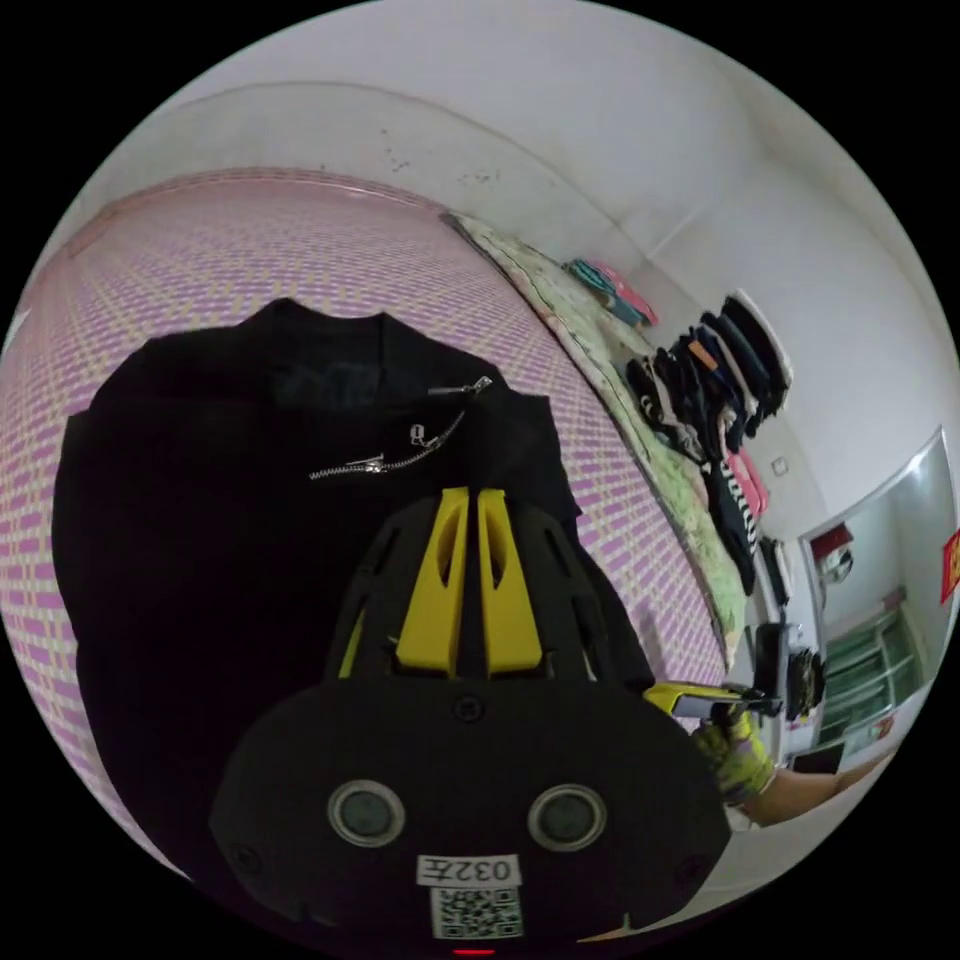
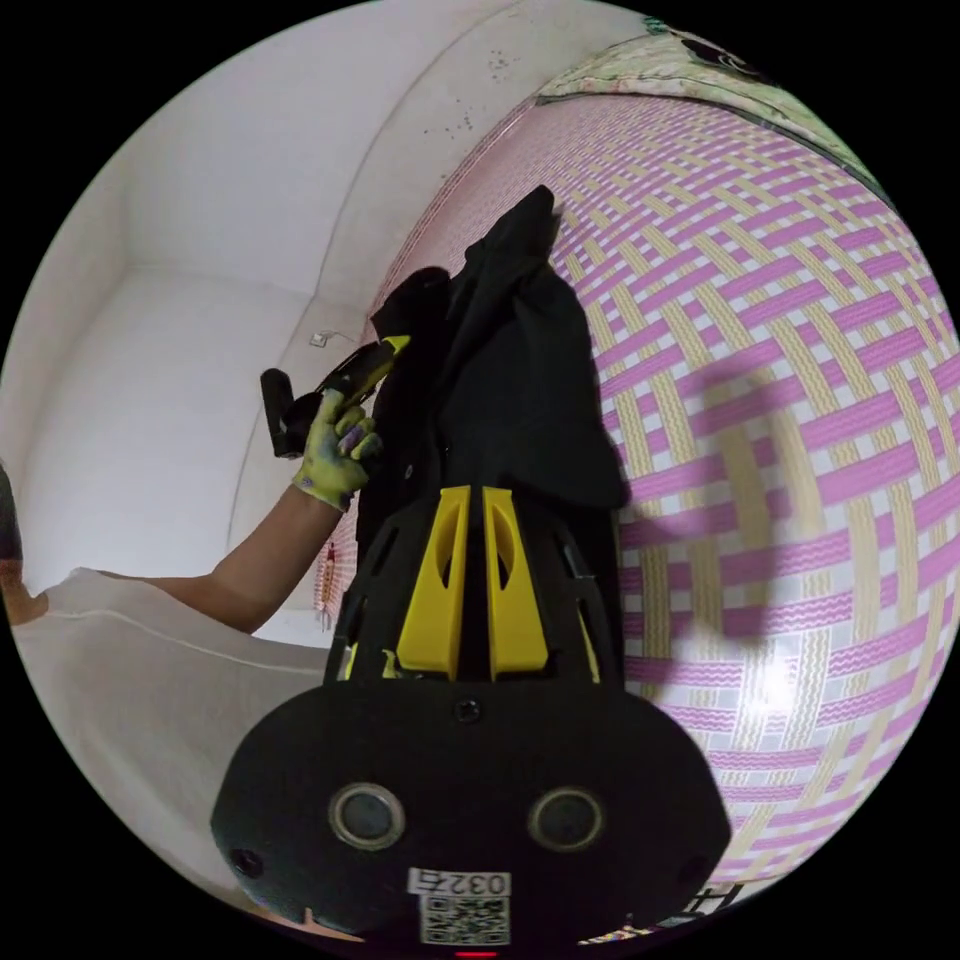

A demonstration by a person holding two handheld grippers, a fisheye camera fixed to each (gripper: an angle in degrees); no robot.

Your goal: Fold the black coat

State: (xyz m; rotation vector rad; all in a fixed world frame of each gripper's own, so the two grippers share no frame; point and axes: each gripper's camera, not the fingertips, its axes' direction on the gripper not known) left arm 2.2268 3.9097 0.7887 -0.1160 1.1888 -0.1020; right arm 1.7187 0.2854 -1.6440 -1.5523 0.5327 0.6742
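Observation:
The black coat [image 1: 200, 520] lies spread on a pink and yellow woven mat [image 1: 250, 250], collar at the far end, with a silver zipper [image 1: 400, 460] showing. My left gripper [image 1: 472, 492] has its yellow jaws pressed together on the coat's near edge. Black cloth runs along its right side toward the right gripper [image 1: 690, 698], held in a gloved hand [image 1: 740, 760]. In the right gripper view the coat [image 2: 520, 380] rises bunched from my right gripper [image 2: 474, 490], whose jaws are shut on it. The left gripper [image 2: 385, 355] meets the cloth's far edge.
Floral bedding [image 1: 600, 360] borders the mat, with a heap of dark and pink clothes [image 1: 720, 380] beyond it. A doorway [image 1: 860, 640] opens at the right. White walls stand behind. The person's bare arm [image 2: 250, 580] and white top [image 2: 150, 700] sit left of the mat [image 2: 780, 400].

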